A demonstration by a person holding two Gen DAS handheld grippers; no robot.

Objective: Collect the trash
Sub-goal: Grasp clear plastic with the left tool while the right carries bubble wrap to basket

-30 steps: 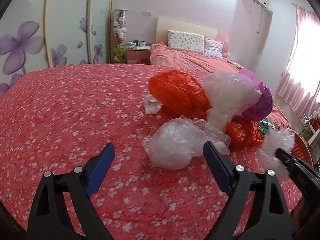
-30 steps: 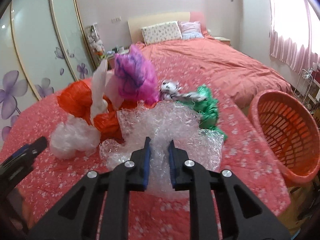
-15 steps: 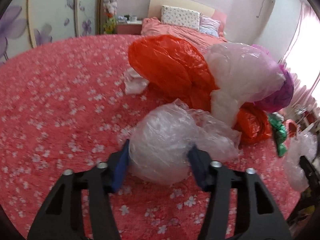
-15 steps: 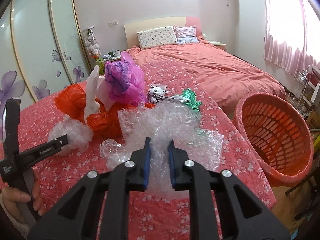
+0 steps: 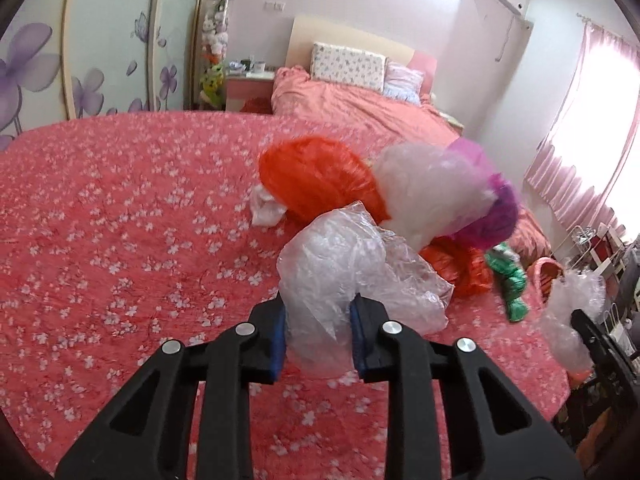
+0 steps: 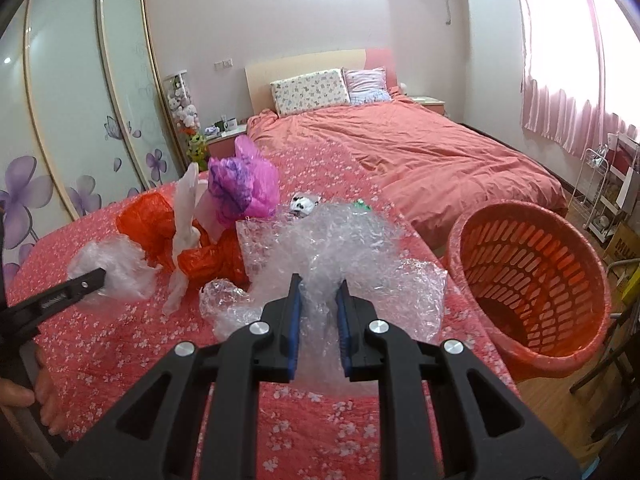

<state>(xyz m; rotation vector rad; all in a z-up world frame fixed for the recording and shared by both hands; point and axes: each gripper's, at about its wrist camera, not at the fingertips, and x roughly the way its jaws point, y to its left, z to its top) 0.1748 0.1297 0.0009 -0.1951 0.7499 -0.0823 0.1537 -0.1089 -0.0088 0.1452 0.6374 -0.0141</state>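
Note:
My left gripper (image 5: 318,332) is shut on a crumpled clear plastic bag (image 5: 344,268), held just above the red flowered tablecloth (image 5: 120,240). My right gripper (image 6: 319,316) is shut on a sheet of bubble wrap (image 6: 352,256); it also shows at the right of the left wrist view (image 5: 572,312). More trash lies in a pile: an orange bag (image 5: 316,176), a whitish bag (image 5: 428,184), a purple bag (image 6: 244,188), a green wrapper (image 5: 508,280) and a small white wad (image 5: 264,208).
An orange slotted laundry basket (image 6: 532,276) stands on the floor beside the table's right edge. A bed with a salmon cover (image 6: 420,148) is behind. Wardrobe doors with purple flowers (image 6: 80,120) are at left. A wire rack (image 6: 600,184) stands under the window.
My left gripper moved in from open, closed on the clear plastic bag and lifted it slightly. My right gripper stayed shut on the bubble wrap and raised it a little.

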